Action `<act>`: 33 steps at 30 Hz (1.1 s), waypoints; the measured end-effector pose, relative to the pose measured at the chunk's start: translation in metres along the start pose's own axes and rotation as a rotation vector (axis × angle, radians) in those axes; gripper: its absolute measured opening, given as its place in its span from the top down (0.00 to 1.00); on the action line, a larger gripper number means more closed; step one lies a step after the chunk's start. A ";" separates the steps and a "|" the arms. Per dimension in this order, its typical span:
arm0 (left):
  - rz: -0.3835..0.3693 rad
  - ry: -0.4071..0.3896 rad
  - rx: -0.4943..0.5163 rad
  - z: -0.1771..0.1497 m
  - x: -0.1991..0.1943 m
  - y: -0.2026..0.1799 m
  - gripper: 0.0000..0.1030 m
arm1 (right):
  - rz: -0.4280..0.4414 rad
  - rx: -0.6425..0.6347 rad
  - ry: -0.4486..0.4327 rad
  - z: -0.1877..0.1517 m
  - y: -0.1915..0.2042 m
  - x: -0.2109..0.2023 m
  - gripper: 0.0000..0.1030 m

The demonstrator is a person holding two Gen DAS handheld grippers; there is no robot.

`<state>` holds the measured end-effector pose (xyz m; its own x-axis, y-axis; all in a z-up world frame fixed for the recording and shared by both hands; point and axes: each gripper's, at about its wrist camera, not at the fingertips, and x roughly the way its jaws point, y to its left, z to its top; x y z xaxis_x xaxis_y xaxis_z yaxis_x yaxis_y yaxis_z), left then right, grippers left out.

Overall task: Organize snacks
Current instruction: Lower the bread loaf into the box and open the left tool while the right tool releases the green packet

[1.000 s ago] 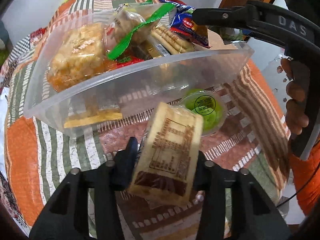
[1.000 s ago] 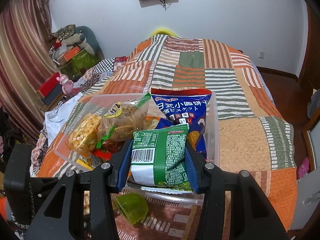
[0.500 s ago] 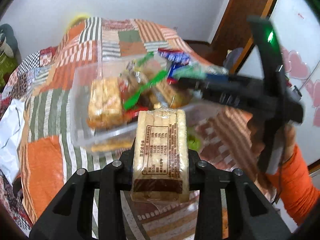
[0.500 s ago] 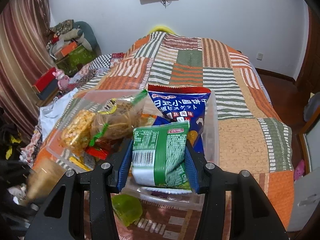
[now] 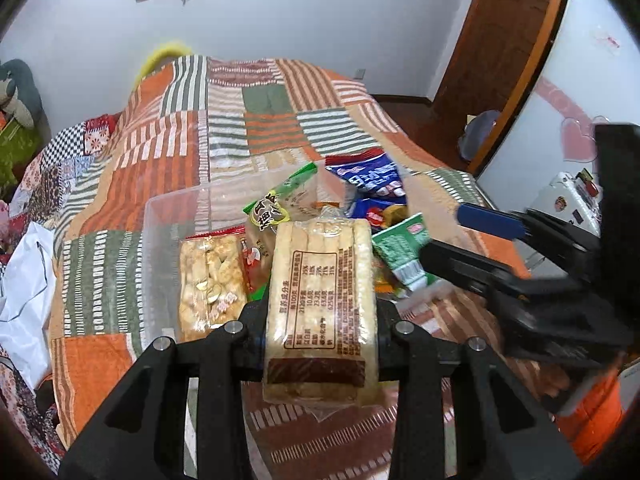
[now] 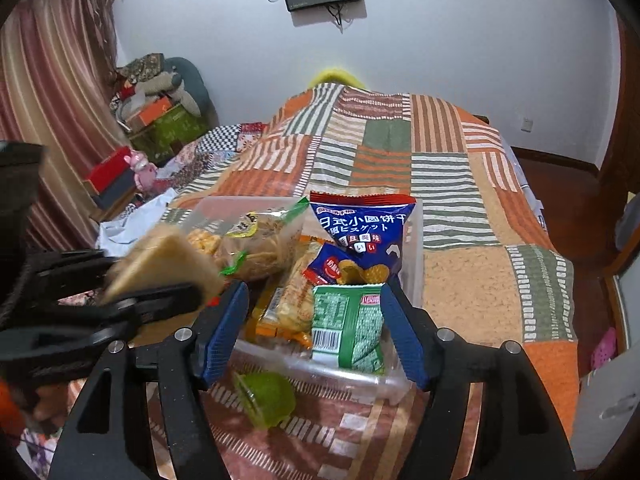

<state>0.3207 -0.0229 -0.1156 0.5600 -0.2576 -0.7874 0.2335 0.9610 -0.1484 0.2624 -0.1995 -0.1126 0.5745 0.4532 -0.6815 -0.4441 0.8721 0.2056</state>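
A clear plastic bin [image 5: 160, 248] on the patchwork bed holds several snack packs; it also shows in the right wrist view [image 6: 416, 240]. My left gripper [image 5: 320, 316] is shut on a pale biscuit pack [image 5: 322, 308], held above the bin's near edge; that pack also shows in the right wrist view [image 6: 164, 264]. My right gripper [image 6: 316, 332] is open, and the green snack bag [image 6: 346, 328] lies between its spread fingers, resting in the bin's near right corner. The green bag also shows in the left wrist view [image 5: 402, 256]. A blue biscuit bag [image 6: 360, 224] stands behind it.
A green jelly cup [image 6: 266, 404] lies on the quilt in front of the bin. White cloth [image 5: 24, 292] lies at the bed's left edge. Boxes and toys [image 6: 160, 120] are piled by the curtain. A wooden door [image 5: 500, 52] is at the right.
My right gripper opened and let go of the green snack bag, which now rests in the bin. My left gripper rose with the biscuit pack and moved over the bin's near edge.
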 end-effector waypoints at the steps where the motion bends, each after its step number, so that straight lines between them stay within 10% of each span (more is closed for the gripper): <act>1: 0.008 -0.007 -0.002 0.000 0.003 0.001 0.66 | 0.003 -0.001 -0.001 -0.001 0.000 -0.001 0.37; 19: 0.046 0.008 -0.044 0.014 0.042 0.007 0.65 | 0.030 -0.025 0.033 -0.024 0.004 -0.001 0.37; 33: 0.041 -0.117 -0.045 -0.014 -0.052 0.017 0.36 | 0.081 -0.049 0.140 -0.051 0.024 0.015 0.37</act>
<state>0.2843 0.0081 -0.0860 0.6579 -0.2259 -0.7184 0.1745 0.9737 -0.1465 0.2247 -0.1814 -0.1536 0.4354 0.4886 -0.7561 -0.5204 0.8220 0.2315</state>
